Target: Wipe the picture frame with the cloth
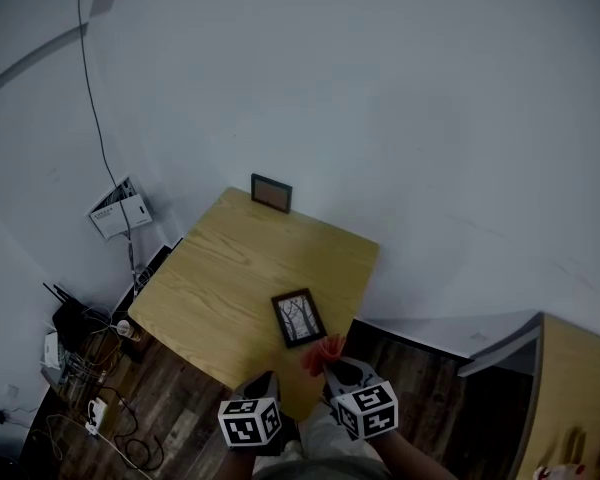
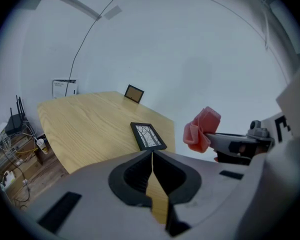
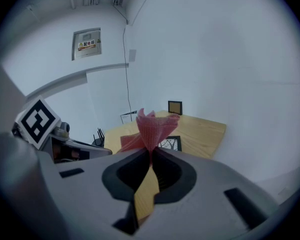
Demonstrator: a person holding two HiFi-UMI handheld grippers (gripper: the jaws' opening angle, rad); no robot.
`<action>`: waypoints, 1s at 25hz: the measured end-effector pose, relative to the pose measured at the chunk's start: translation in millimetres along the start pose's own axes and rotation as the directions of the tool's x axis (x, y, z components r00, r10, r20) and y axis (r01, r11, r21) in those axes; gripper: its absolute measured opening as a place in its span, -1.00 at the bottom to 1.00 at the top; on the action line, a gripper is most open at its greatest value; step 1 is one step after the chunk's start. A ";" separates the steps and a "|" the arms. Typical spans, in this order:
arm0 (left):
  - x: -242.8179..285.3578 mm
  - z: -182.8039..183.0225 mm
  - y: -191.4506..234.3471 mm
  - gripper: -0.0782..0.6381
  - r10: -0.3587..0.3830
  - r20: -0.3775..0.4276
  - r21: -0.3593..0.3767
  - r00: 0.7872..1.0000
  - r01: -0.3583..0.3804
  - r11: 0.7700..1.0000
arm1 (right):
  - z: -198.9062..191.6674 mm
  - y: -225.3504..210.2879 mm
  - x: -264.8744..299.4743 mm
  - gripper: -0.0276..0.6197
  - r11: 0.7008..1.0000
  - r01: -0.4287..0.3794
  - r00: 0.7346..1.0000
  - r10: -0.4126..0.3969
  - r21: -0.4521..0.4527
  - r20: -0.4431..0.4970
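left gripper (image 2: 152, 155) jaws together | right gripper (image 3: 151, 151) jaws clamp cloth (image 3: 152, 126) | picture frame (image 1: 299, 318) ahead, seemingly untouched

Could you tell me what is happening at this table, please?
A person holds tongs in each hand. The right tongs are shut on a pink cloth, by the near edge of the table. The left tongs are shut and empty. The picture frame lies flat on the table, touched by neither.

The small black-framed picture of bare trees (image 1: 299, 318) lies flat, face up, just beyond the tips of the right gripper (image 3: 151, 153). The crumpled pink cloth (image 3: 152, 126) is pinched between that gripper's jaws. It fans upward past them, in the air beside the frame rather than on it.
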State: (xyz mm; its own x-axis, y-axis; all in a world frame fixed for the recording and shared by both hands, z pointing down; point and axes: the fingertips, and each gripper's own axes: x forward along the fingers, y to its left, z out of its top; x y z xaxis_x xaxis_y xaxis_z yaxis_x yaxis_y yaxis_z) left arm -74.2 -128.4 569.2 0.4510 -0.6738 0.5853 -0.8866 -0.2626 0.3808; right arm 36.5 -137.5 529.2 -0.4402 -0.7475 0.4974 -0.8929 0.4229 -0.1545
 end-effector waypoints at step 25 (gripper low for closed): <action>-45.6 -17.0 -10.1 -0.77 -0.053 0.025 0.011 0.998 0.053 0.999 | 2.7 31.0 -43.8 -0.87 1.000 0.002 0.996 0.000 -0.022 0.085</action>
State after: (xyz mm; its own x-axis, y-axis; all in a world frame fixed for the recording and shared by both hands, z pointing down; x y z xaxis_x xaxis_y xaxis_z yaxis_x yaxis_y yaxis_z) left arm -84.0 -83.3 550.9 0.4950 -0.6761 0.5458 -0.8624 -0.3057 0.4035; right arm 27.8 -93.1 500.4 -0.4469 -0.7885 0.4226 -0.8913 0.4329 -0.1348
